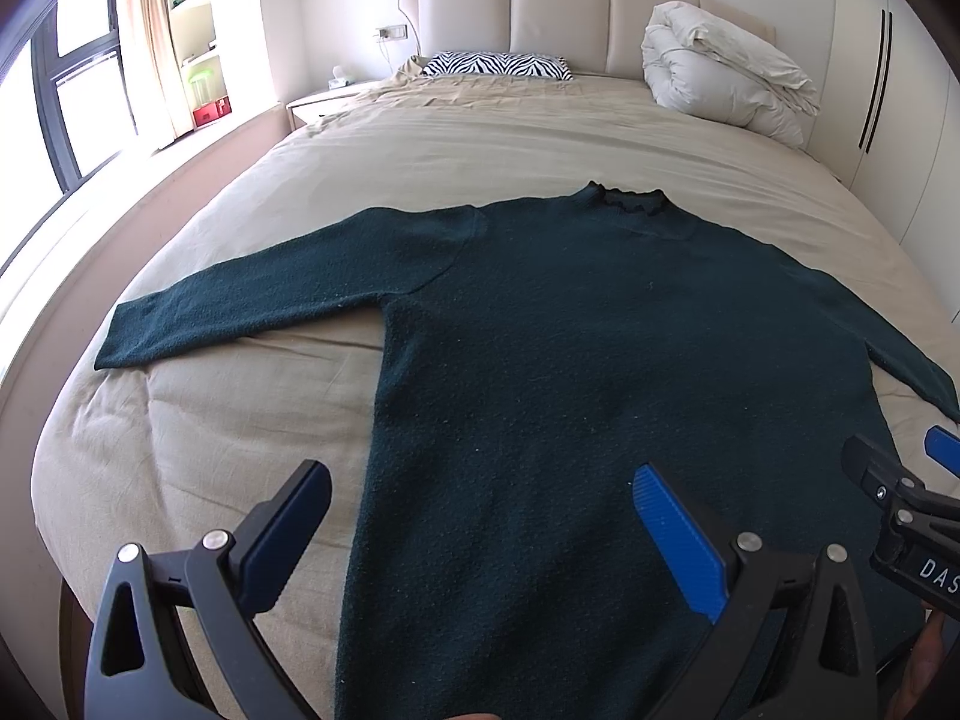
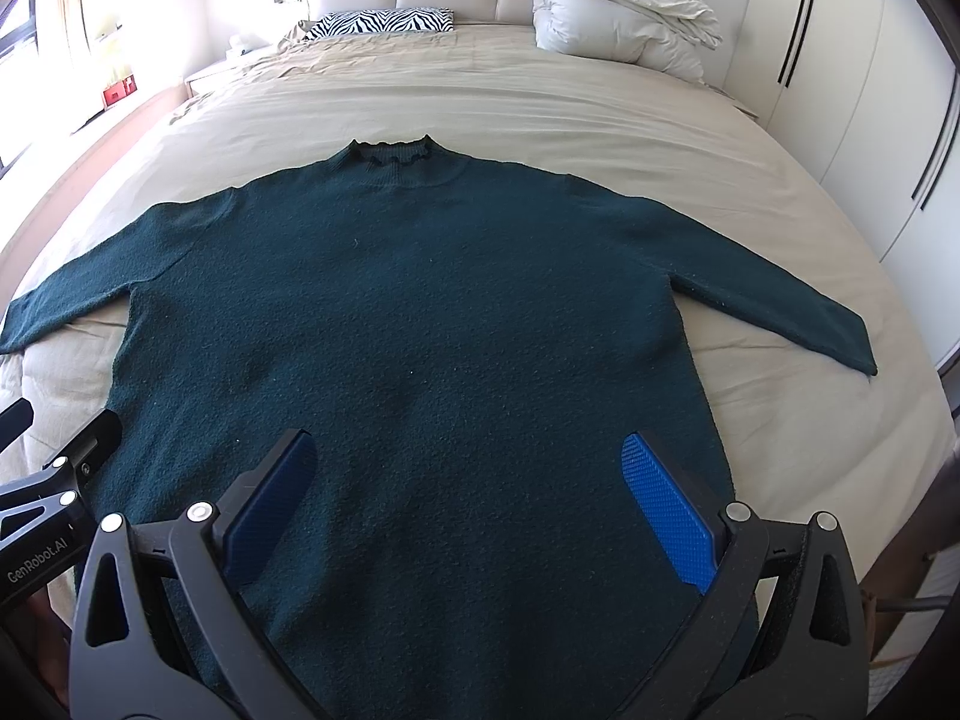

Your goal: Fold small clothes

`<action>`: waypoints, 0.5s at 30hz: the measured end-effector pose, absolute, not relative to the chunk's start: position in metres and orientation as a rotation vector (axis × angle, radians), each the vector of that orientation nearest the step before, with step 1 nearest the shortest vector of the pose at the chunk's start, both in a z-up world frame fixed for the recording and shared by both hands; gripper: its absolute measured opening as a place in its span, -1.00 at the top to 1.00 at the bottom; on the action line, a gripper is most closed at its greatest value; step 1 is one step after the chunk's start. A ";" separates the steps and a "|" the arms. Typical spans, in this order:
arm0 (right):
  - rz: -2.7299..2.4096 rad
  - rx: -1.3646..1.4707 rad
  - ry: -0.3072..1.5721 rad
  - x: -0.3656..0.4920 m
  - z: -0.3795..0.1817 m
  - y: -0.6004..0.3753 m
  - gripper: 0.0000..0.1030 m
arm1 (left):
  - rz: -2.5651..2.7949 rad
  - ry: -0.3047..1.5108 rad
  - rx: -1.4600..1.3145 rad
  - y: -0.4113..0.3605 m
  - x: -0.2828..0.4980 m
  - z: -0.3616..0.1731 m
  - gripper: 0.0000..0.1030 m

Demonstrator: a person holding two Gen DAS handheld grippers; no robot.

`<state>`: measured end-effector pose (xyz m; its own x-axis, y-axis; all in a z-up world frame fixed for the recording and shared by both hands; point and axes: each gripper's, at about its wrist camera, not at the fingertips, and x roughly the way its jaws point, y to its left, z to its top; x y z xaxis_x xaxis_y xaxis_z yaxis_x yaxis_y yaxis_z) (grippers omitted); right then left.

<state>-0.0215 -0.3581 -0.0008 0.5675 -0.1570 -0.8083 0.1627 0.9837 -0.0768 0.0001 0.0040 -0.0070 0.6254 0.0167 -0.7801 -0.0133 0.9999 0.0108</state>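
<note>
A dark green knit sweater (image 1: 540, 330) (image 2: 408, 312) lies flat on the beige bed cover, collar toward the headboard and both sleeves spread out sideways. Its hem runs under both cameras and out of sight. My left gripper (image 1: 480, 498) hovers open over the sweater's lower left part, one finger above the bare cover, the other above the knit. My right gripper (image 2: 468, 468) is open over the lower middle of the sweater, holding nothing. Each gripper shows at the edge of the other's view: the right gripper (image 1: 900, 480) and the left gripper (image 2: 54, 456).
The bed (image 1: 252, 420) (image 2: 780, 420) fills both views. A zebra-print pillow (image 1: 498, 65) (image 2: 378, 22) and a rolled white duvet (image 1: 720, 72) (image 2: 624, 12) lie at the headboard. A nightstand (image 1: 327, 101) and a window are to the left, wardrobe doors (image 2: 840, 90) to the right.
</note>
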 end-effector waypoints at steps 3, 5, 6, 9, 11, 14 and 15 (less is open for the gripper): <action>-0.187 0.006 0.949 -0.021 -0.002 -0.358 -1.00 | 0.018 0.894 0.006 0.004 0.000 -0.007 -1.00; -0.188 0.007 0.949 -0.021 -0.002 -0.358 -1.00 | 0.018 0.895 0.004 0.004 0.000 -0.007 -1.00; -0.188 0.007 0.949 -0.021 -0.002 -0.358 -1.00 | 0.017 0.895 0.004 0.004 0.000 -0.007 -1.00; -0.187 0.007 0.950 -0.021 -0.002 -0.358 -1.00 | 0.017 0.896 0.004 0.004 0.000 -0.007 -1.00; -0.186 0.007 0.952 -0.021 -0.002 -0.357 -1.00 | 0.017 0.895 0.004 0.004 0.000 -0.007 -1.00; -0.187 0.007 0.952 -0.021 -0.003 -0.357 -1.00 | 0.015 0.896 0.003 0.005 0.000 -0.008 -1.00; -0.187 0.007 0.952 -0.021 -0.003 -0.357 -1.00 | 0.015 0.896 0.003 0.005 0.000 -0.008 -1.00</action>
<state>-0.0208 -0.3568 -0.0032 0.5651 -0.1555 -0.8102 0.1618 0.9839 -0.0760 0.0000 0.0050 -0.0080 0.6249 0.0145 -0.7806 -0.0117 0.9999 0.0092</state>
